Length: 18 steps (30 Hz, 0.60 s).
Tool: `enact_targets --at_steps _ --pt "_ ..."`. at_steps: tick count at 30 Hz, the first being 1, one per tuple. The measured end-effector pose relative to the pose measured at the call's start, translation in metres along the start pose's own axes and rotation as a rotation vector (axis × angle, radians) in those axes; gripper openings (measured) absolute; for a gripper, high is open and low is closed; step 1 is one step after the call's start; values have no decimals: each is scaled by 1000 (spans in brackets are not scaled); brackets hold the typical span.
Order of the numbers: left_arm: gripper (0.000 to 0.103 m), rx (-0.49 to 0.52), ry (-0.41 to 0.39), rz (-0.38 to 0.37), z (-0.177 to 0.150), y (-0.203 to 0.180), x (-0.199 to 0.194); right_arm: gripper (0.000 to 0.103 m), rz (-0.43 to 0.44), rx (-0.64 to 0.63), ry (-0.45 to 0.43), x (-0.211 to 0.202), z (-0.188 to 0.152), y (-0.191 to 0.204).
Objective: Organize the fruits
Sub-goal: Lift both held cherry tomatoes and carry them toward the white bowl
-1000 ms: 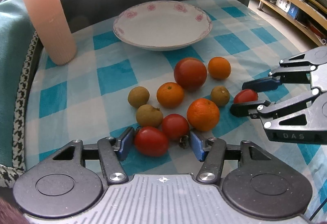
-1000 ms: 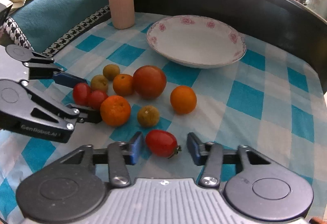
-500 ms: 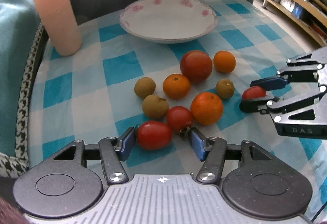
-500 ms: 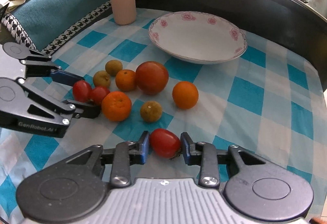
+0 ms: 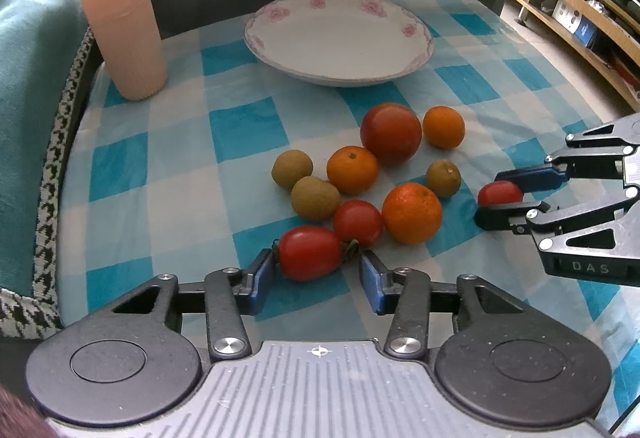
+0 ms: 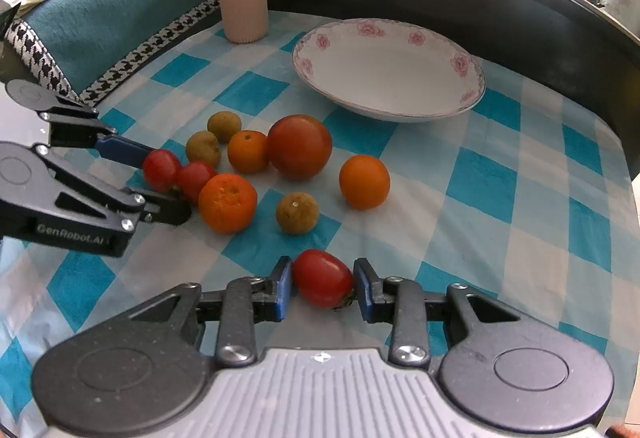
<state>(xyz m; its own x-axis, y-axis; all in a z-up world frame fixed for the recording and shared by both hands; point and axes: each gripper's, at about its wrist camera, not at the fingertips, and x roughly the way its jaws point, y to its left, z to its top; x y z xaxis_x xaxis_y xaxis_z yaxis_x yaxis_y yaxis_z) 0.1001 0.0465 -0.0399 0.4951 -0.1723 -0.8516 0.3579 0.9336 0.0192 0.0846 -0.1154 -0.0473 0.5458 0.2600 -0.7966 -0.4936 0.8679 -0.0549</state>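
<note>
Lying near the tabletop's front edge, two small oval red tomatoes sit in tongs: the right tongs clamp one tomato, while the left tongs (jaws just closing) bracket another tomato, right pad apparently short of it. Oranges, longans and a floral white plate lie beyond.

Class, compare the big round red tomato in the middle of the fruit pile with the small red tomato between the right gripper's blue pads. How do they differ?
The big round red tomato is far larger than the small red tomato. The big one lies free among oranges on the checked cloth; the small one sits pinched in the right gripper. The big one is duller, brownish red; the small one brighter. Both are smooth and whole.
</note>
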Motion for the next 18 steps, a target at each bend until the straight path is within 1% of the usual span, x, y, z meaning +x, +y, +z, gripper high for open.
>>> enact_targets --at_steps 5,8,17,18 --pt "53 12 3 3 -1 -3 -2 47 9 18 14 -2 0 -2" --pt "53 6 -10 -5 0 -3 -6 47 7 16 16 -3 0 0" --pt "51 1 -25 -15 3 -7 -12 46 17 30 -5 -9 6 2" --pt "48 -3 -28 -19 4 -7 -13 46 17 31 -6 -9 7 3"
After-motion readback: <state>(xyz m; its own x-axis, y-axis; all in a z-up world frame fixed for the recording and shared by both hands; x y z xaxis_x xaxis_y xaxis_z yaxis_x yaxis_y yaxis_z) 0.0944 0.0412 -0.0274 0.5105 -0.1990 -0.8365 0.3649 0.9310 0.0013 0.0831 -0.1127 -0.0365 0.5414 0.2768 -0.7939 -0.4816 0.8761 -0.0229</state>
